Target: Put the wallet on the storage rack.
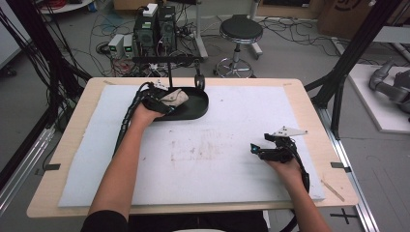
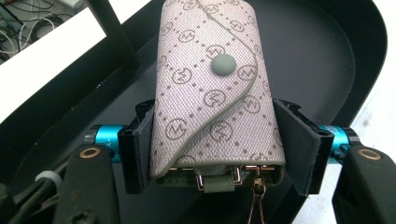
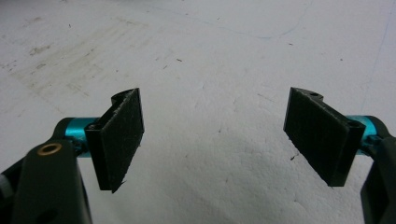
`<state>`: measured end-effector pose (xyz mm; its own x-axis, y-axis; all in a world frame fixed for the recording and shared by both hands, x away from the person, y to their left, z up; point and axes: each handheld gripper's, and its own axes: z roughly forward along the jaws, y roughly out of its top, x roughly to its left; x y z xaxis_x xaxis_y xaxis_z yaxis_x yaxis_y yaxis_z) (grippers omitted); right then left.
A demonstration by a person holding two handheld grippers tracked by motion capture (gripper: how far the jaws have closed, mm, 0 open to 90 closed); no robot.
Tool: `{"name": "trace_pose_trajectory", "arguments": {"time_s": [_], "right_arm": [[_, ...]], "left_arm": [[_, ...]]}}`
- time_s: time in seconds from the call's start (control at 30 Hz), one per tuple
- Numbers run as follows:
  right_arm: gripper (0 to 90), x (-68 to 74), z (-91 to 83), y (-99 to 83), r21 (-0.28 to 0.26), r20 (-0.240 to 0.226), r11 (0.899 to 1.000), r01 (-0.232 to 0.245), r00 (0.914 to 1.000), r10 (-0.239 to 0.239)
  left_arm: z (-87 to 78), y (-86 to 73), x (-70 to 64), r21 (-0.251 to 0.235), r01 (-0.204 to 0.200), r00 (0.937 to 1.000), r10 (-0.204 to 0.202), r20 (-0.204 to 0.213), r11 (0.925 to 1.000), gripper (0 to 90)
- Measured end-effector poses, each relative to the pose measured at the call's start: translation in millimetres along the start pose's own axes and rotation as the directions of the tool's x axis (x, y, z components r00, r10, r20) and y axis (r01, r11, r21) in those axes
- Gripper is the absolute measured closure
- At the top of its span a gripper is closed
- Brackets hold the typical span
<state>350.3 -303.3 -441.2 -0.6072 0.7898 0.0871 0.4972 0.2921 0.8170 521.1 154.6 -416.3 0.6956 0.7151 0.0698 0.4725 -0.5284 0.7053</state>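
A beige monogram key pouch (image 2: 212,93) with a grey snap button is clamped between the pads of my left gripper (image 2: 217,149), over the black oval tray (image 2: 322,56). From above, the left gripper (image 1: 162,100) holds the pouch (image 1: 175,97) at the left end of the tray (image 1: 196,107), at the table's far left. A thin metal chain hangs from the pouch's near end. My right gripper (image 1: 256,151) stands open near the right side of the white mat, its pads (image 3: 119,135) wide apart with bare mat between them.
The white foam mat (image 1: 208,145) covers the wooden table. A black stand (image 1: 169,63) with a hanging arm rises behind the tray. Off the table lie computers, cables and a stool (image 1: 240,34) on the floor.
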Motion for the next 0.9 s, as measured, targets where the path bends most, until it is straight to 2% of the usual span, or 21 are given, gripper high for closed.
{"name": "trace_pose_trajectory", "arguments": {"time_s": [0.13,0.23,0.33,0.53,0.7,0.9], "right_arm": [[20.5,0.7,-0.1,0.0,0.004,-0.001,1.000,-0.002,1.0000,0.002],[20.5,1.0,-1.6,0.2,-0.002,0.001,1.000,-0.005,1.0000,0.005],[20.5,0.9,-1.5,0.2,0.001,0.002,1.000,-0.005,1.0000,0.005],[20.5,0.9,-1.5,0.3,-0.004,0.003,1.000,-0.006,1.0000,0.006],[20.5,0.9,-1.8,0.5,-0.007,0.002,1.000,-0.005,1.0000,0.005],[20.5,1.0,-0.6,0.9,-0.006,-0.004,1.000,0.000,1.0000,0.000]], "left_arm": [[1.5,-1.5,1.2,0.007,0.012,0.9999,-0.012,-0.006,0.9999,34.1],[-0.3,-1.6,2.4,-0.006,0.026,0.9997,-0.026,-0.006,0.9997,31.9],[-5.0,-0.6,3.3,-0.021,0.029,0.9996,-0.029,-0.006,0.9993,33.6],[-18.8,-0.5,2.4,-0.056,0.047,0.9989,-0.047,-0.004,0.9973,30.8],[-32.8,-4.4,-4.2,-0.084,0.050,0.9987,-0.049,0.008,0.9952,28.4],[-51.8,-12.1,-21.0,-0.116,0.039,0.9986,-0.034,0.041,0.9925,24.4]]}}
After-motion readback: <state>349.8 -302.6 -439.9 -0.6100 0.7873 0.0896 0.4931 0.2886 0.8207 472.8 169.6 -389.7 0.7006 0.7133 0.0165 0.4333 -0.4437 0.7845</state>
